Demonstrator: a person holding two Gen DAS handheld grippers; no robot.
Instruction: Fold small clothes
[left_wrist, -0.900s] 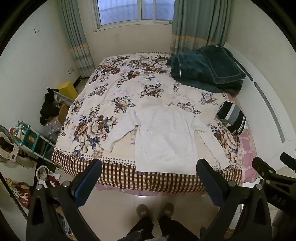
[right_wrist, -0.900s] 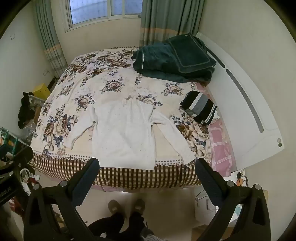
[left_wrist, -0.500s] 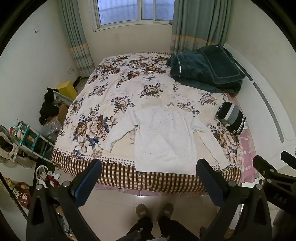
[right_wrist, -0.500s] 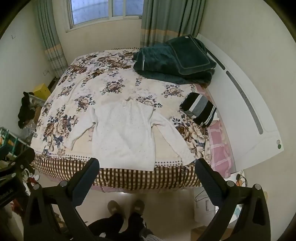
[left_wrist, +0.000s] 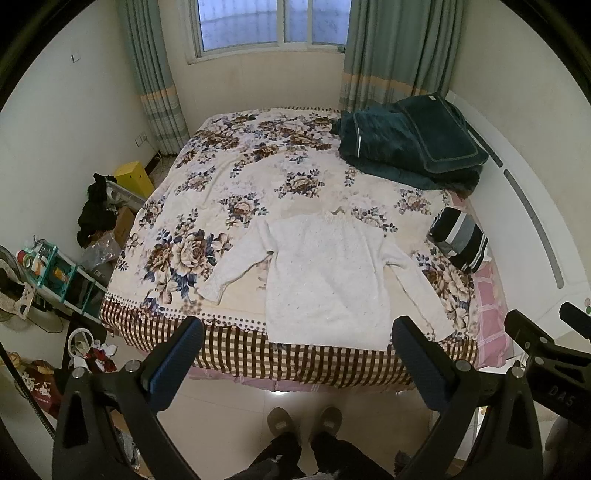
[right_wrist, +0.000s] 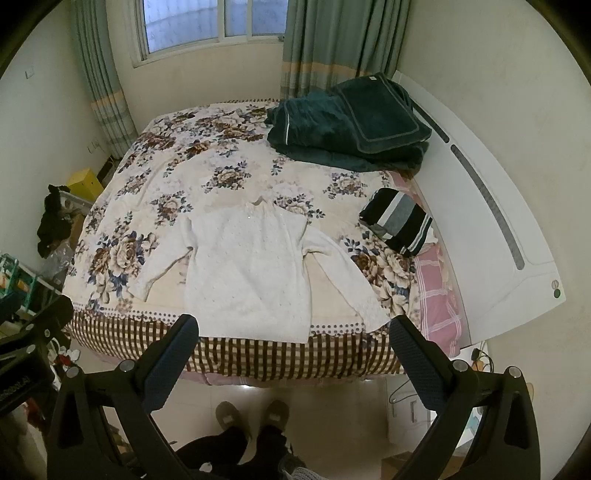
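1. A floral bedspread (left_wrist: 236, 177) covers the bed, with a checked border along its near edge.
2. A folded dark green blanket (left_wrist: 406, 144) lies at the far right corner by the white headboard (right_wrist: 491, 206).
3. A folded black-and-grey striped garment (right_wrist: 399, 221) sits near the headboard.
4. Green curtains (left_wrist: 399, 48) flank the window (left_wrist: 269, 22).
5. A yellow box (left_wrist: 135, 179) stands on the floor at left.

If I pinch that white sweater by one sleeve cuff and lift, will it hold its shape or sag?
Probably sags: the white sweater is a soft knit lying limp on the bed. Likely light, so it should lift easily. Its hem already overhangs the bed edge, so pulling might slide it off.
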